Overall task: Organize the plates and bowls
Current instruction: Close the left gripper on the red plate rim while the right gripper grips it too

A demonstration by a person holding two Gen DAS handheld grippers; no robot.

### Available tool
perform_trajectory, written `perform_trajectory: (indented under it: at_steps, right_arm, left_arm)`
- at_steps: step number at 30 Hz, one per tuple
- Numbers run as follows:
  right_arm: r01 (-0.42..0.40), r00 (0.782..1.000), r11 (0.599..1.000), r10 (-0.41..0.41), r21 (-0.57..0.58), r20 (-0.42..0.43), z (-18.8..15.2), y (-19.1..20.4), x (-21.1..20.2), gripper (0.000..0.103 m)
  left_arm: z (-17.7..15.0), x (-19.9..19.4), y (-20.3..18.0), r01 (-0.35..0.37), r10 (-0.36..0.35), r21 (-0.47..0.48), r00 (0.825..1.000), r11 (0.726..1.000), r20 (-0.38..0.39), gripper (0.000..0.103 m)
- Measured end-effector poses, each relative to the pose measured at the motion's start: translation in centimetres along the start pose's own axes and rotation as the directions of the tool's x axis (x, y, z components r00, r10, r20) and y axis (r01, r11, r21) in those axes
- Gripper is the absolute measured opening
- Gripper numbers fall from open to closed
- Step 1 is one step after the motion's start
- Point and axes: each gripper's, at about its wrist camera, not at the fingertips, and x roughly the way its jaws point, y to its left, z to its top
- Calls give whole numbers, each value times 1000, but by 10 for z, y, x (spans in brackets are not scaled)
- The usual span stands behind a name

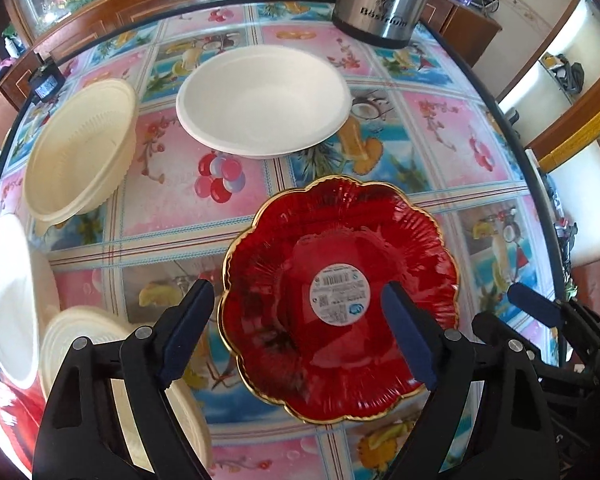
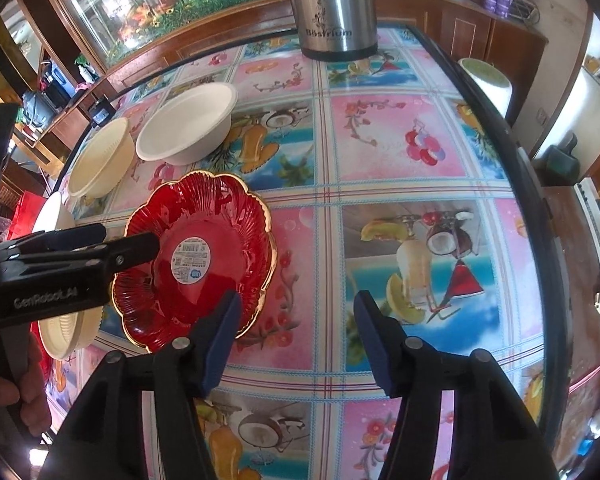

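Note:
A red scalloped plate (image 1: 340, 292) with a gold rim and a round white sticker lies on the patterned table; it also shows in the right wrist view (image 2: 204, 256). My left gripper (image 1: 298, 334) is open, its fingers hovering over the plate's near-left part. My right gripper (image 2: 296, 332) is open and empty, just right of the plate. A white bowl (image 1: 262, 98) sits beyond the plate, also in the right wrist view (image 2: 188, 124). A cream ribbed bowl (image 1: 80, 152) stands to the left, also in the right wrist view (image 2: 100, 158).
A steel thermos (image 1: 384, 0) stands at the far edge, also in the right wrist view (image 2: 334, 8). More cream and white dishes (image 1: 60, 344) lie at the near left. The table edge (image 2: 528, 216) runs along the right. A wooden cabinet stands behind.

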Motion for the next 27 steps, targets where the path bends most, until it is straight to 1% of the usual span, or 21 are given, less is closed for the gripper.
perform_trajectory:
  at_steps: [4,5,7,8,9,13,14,15,17,18,20,22,23,27]
  right_arm:
    - [0,1000,1000,0,10,-30,1,2,11,50]
    - [1,999,1000,-1,11,-33,1,3,12,48]
    - [-5,999,1000,5,11,-45,2,4,16,43]
    - [-10,999,1000,10,12,-52,2,5,18,39]
    - [-15,998,1000,16,14,-59,2,6,21,37]
    - [-23,996,999,26,37,-80,3,9,29,36]
    - [-26,996,999,30,45,-87,3,10,32,34]
    - [-29,995,998,33,50,-90,3,11,34,31]
    - [-37,994,998,43,60,-99,3,12,38,28]
    - [-41,994,997,47,61,-102,4,13,40,26]
    - [-24,994,998,30,58,-107,4,12,43,25]
    - [-17,994,998,23,61,-106,5,9,44,21]
    - [-5,994,998,11,56,-106,5,6,43,16]
    - [1,995,998,4,56,-99,7,-5,39,17]
  left_arm:
    - [6,11,4,5,-5,-12,1000,1000,-20,86]
    - [6,13,4,3,-3,-12,1000,1000,-24,83]
    - [8,18,5,5,-6,-12,999,1000,-34,80]
    - [9,20,6,10,-11,-15,999,1000,-42,79]
    - [9,22,6,13,-14,-16,999,1000,-46,79]
    - [11,29,7,17,-18,-14,998,1000,-61,76]
    - [11,30,7,18,-19,-13,998,1000,-65,75]
    - [10,30,7,20,-21,-12,998,1000,-66,74]
    - [10,31,4,35,-35,-9,997,999,-75,65]
    - [10,32,2,35,-35,-5,996,999,-77,65]
    - [8,32,-1,30,-30,6,996,1000,-78,65]
    - [6,32,-4,25,-24,11,996,1000,-80,65]
    - [5,32,-6,30,-29,14,996,999,-81,65]
    - [0,32,-15,46,-43,35,995,998,-95,65]
